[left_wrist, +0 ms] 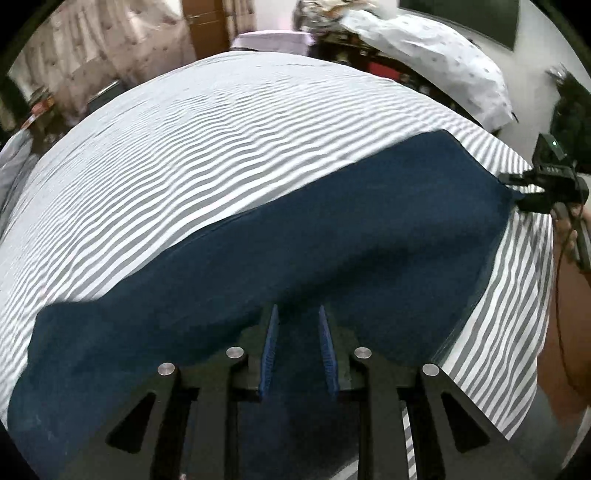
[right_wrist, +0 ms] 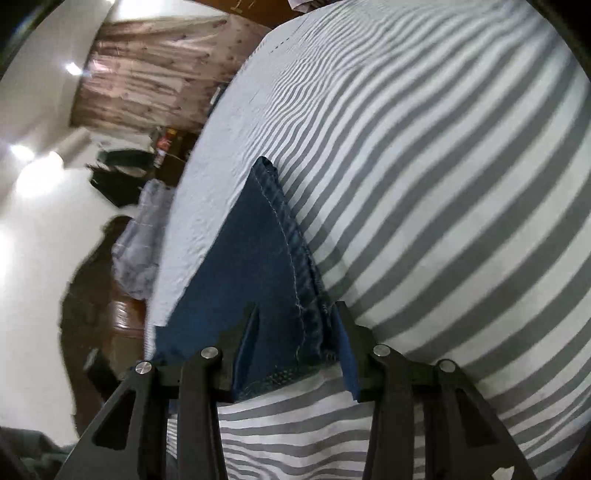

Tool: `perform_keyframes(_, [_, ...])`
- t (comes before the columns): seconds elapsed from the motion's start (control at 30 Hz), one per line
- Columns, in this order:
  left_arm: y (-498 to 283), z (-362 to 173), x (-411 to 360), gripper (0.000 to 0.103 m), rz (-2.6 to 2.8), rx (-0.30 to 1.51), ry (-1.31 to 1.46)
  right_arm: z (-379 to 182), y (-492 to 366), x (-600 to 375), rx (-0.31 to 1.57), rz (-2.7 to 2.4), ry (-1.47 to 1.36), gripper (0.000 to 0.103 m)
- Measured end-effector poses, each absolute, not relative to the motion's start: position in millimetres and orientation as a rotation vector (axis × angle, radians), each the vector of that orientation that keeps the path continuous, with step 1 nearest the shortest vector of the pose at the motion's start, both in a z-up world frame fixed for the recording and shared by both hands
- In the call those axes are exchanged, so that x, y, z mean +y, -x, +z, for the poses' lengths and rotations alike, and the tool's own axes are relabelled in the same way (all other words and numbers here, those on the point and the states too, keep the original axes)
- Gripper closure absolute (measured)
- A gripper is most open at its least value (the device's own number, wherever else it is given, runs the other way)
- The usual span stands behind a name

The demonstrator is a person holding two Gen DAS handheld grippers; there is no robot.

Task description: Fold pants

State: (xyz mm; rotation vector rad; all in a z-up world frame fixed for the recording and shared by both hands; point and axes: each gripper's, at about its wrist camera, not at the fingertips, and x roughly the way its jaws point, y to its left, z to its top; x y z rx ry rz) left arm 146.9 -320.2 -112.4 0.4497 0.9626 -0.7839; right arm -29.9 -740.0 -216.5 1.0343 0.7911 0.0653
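My left gripper (left_wrist: 298,314) is the closest thing in its view. Its two blue pads (left_wrist: 269,350) have tiny ridges and stand a little way apart. The dark blue pants (left_wrist: 295,236) are right under them. I cannot tell if any cloth is pinched between them, because the cloth there is just as dark.

My right gripper (right_wrist: 295,314) is nearest in the other view. Its jaws are part way open, with the thick end of the pants (right_wrist: 258,266) between them. That end has a fat rolled seam with pale stitches and a few loose threads. The right pad touches the seam. The left pad looks to be just off the cloth, so I cannot say for sure that it is pinching.

The pants are denim and look rough and heavy. They lie on a bed sheet (left_wrist: 184,155) with grey and white stripes, which is soft and a bit wavy. The pants make one long band. In the left view the band runs from low on the left up to the right, where my right gripper (left_wrist: 517,188) meets the far corner.

Past the bed are a white spotted cloth (left_wrist: 436,48), a pinkish curtain (right_wrist: 147,74) and a brown door (left_wrist: 207,22).
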Motion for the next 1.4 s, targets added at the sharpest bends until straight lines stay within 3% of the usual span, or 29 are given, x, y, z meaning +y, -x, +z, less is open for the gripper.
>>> perform_keyframes(0.33, [-150.8, -142.1, -368.4, 0.078, -0.813, 0.969, -0.539, -222.0, 61.5, -722.4, 0.749, 0.138, -1.105, 0.060])
perform_keyframes(0.67, [-149.4, -148.7, -357.8, 0.077, -0.773, 0.967, -0.505, -220.6, 12.8, -727.2, 0.596, 0.058, -1.137, 0.064])
perform_keyframes(0.73, [-147.9, -150.4, -358.0, 0.077, -0.762, 0.963, -0.500, -218.5, -4.7, -729.2, 0.619, 0.040, -1.129, 0.080])
perform_keyframes(0.83, [-145.9, -151.2, -358.3, 0.077, -0.752, 0.952, -0.498, -214.4, -16.3, -728.5, 0.645, 0.020, -1.126, 0.082])
perform_keyframes(1.17, [-149.1, -144.8, -348.2, 0.076, -0.728, 0.988, -0.420, -144.4, -33.1, -699.9, 0.651, 0.032, -1.022, 0.085])
perform_keyframes(1.4, [-152.5, -123.1, -283.9, 0.076, -0.647, 0.968, -0.348, -71.5, -77.5, -624.5, 0.688, 0.146, -0.876, 0.086])
